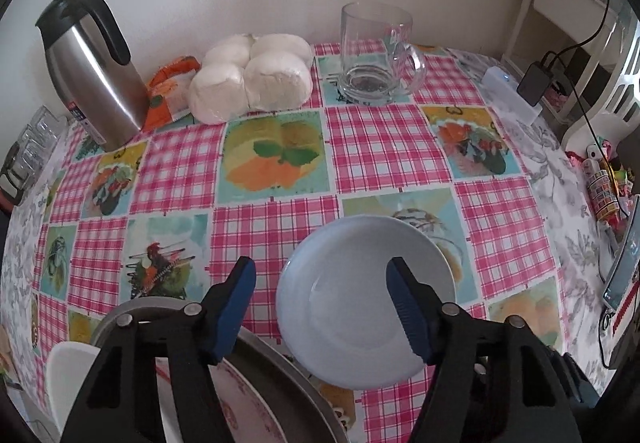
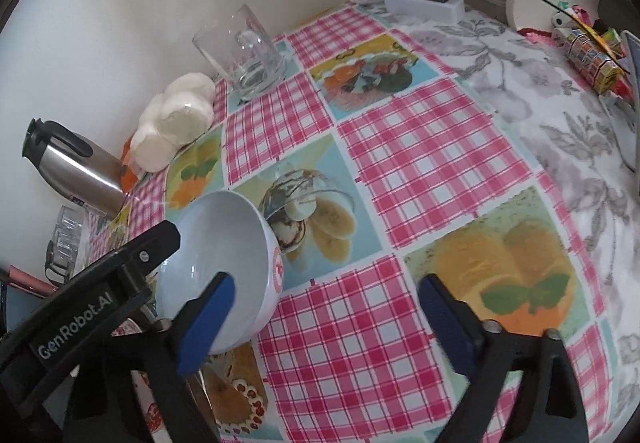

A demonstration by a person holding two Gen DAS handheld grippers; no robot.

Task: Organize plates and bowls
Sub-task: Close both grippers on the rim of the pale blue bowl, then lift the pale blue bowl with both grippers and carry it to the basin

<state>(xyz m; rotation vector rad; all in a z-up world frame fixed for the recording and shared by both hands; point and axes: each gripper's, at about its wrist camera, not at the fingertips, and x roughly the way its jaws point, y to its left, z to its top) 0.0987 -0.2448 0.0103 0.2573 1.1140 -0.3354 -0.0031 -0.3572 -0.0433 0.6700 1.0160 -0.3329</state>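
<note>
Both grippers were matte black plastic linkages with silver pivot pins. Left gripper (image 1: 322, 307) had ribbed blue pads (image 1: 408, 309) on its jaws; right gripper (image 2: 326, 317) matched. White "GenRobot.AI" lettering (image 2: 76, 331) marked one black arm.

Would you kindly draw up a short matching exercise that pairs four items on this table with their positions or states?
Items:
1. white ceramic bowl
2. clear glass mug
3. stainless steel thermos jug with black handle
4. right claw

Descriptions:
A. open, nothing between its fingers
B. standing at the far left by the wall
C. tilted, lying between the open fingers of the left claw
D. upright and empty, next to the white buns

Pairs: 1-C, 2-D, 3-B, 4-A
</note>
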